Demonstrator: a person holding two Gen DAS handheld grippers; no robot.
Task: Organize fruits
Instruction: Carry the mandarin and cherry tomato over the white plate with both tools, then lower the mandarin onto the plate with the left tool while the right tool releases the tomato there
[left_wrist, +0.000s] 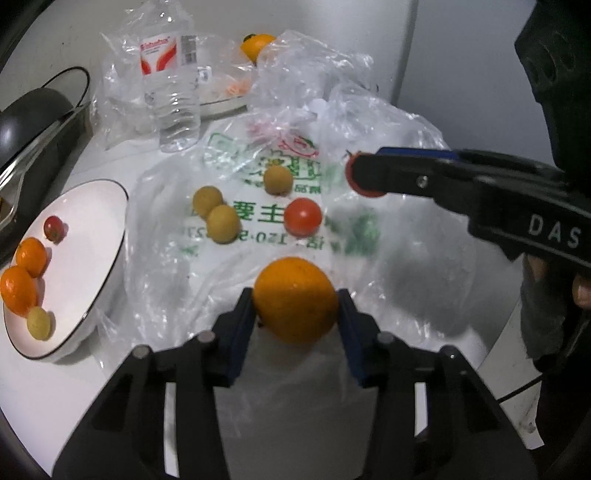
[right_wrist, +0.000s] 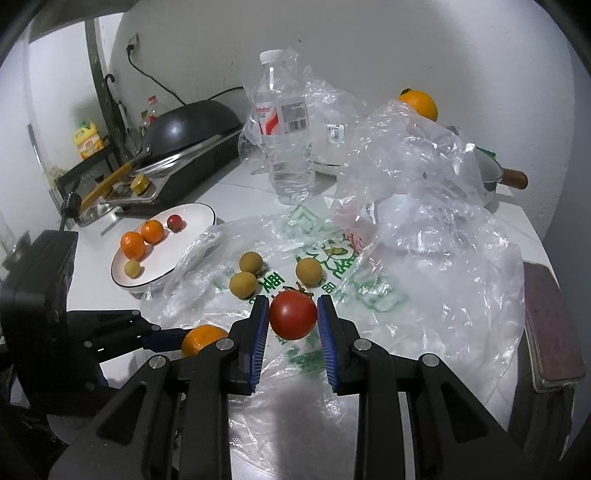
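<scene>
My left gripper (left_wrist: 295, 299) is shut on an orange (left_wrist: 295, 299), held just above the plastic bag; it also shows in the right wrist view (right_wrist: 201, 339). My right gripper (right_wrist: 293, 314) is shut on a red tomato (right_wrist: 293, 314), seen from the side in the left wrist view (left_wrist: 364, 177). Three brown longans (left_wrist: 278, 180) and a second tomato (left_wrist: 303, 216) lie on the printed plastic bag (left_wrist: 332, 229). A white plate (left_wrist: 92, 236) at the left holds two small oranges (left_wrist: 22, 273), a small red tomato (left_wrist: 53, 228) and a longan (left_wrist: 38, 323).
A water bottle (right_wrist: 286, 129) stands behind the bag among crumpled clear plastic (right_wrist: 413, 162). Another orange (right_wrist: 419, 103) sits at the back. A black wok on a cooker (right_wrist: 192, 125) is at the left. A pot with a wooden handle (right_wrist: 495, 177) is at the right.
</scene>
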